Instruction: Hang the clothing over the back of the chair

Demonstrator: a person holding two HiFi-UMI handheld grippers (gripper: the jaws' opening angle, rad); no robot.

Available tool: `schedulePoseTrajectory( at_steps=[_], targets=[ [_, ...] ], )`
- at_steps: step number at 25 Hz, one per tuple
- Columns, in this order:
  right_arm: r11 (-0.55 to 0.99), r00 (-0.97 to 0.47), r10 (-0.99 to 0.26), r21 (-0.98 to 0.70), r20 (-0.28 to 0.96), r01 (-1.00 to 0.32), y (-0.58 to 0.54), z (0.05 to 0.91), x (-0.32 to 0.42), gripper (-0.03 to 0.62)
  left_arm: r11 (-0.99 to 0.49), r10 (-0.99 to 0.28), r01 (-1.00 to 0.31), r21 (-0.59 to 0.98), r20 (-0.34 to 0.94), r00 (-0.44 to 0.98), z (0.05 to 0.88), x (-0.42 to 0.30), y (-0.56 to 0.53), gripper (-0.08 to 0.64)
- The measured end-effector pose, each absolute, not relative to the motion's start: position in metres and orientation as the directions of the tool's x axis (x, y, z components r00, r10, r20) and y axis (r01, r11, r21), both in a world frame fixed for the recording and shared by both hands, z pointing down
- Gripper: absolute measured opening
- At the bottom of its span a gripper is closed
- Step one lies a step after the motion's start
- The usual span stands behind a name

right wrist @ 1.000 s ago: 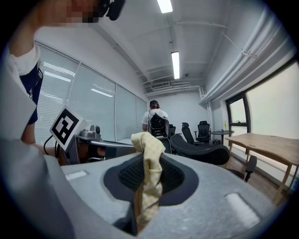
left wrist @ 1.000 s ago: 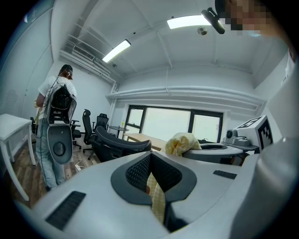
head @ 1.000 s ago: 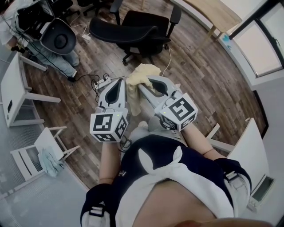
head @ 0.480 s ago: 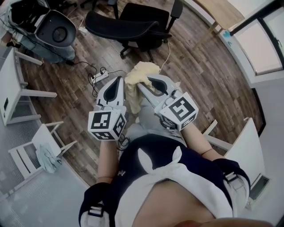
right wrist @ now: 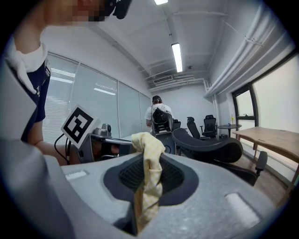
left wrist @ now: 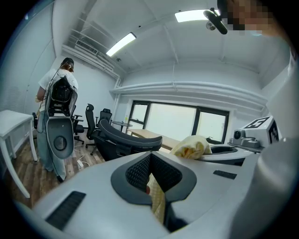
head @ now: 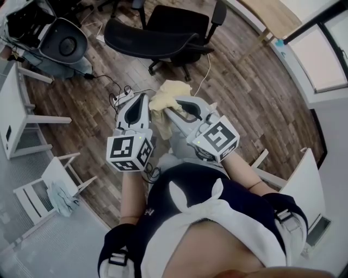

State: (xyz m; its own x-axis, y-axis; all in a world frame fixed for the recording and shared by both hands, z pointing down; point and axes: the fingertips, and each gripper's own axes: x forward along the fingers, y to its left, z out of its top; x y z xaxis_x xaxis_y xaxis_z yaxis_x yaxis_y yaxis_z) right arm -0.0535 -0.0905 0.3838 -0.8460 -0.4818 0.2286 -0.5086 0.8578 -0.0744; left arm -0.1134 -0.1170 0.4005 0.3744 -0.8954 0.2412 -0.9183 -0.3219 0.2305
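Note:
A pale yellow garment [head: 168, 95] hangs bunched between my two grippers, in front of the person's body. My left gripper [head: 143, 99] is shut on one part of it; yellow fabric [left wrist: 157, 201] is pinched between its black pads. My right gripper [head: 173, 103] is shut on another part, and the cloth [right wrist: 148, 145] bulges up above its jaws. The black office chair [head: 155, 37] stands on the wooden floor beyond both grippers, its curved back [left wrist: 128, 138] toward me. In the right gripper view its back [right wrist: 210, 144] shows to the right. The garment does not touch the chair.
A person in a white shirt [left wrist: 57, 88] stands by a grey rig [head: 64, 44] at the far left. A power strip and cables [head: 122, 98] lie on the floor ahead. White furniture [head: 48, 185] stands left, a wooden table [head: 266, 15] at the back right.
Both grippers, still shut on the garment, have moved forward and a little lower toward the black chair. In the head view the cloth has shifted slightly left.

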Motion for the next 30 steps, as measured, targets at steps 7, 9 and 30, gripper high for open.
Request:
schedulePoseTrajectory(
  at_steps=[7,9,30],
  targets=[
    [0.865,-0.858,-0.481,-0.059,0.182,-0.498,-0.112,0.366,-0.079,0.061,-0.321,-0.902,-0.919,0.227,0.223,0.37,0.391,-0.134,-0.131,0.003],
    [0.863,-0.855,-0.487,-0.057,0.18,-0.503,-0.122,0.361,-0.081,0.061,-0.318,-0.905,-0.922,0.222,0.219,0.365,0.387,-0.138,-0.137,0.003],
    [0.901,-0.898,-0.434,0.038,0.076,-0.432,-0.183,0.297,-0.136,0.061,-0.262,-0.935,-0.94,0.218,0.183,0.303,0.367,-0.191,-0.181,0.003]
  ],
)
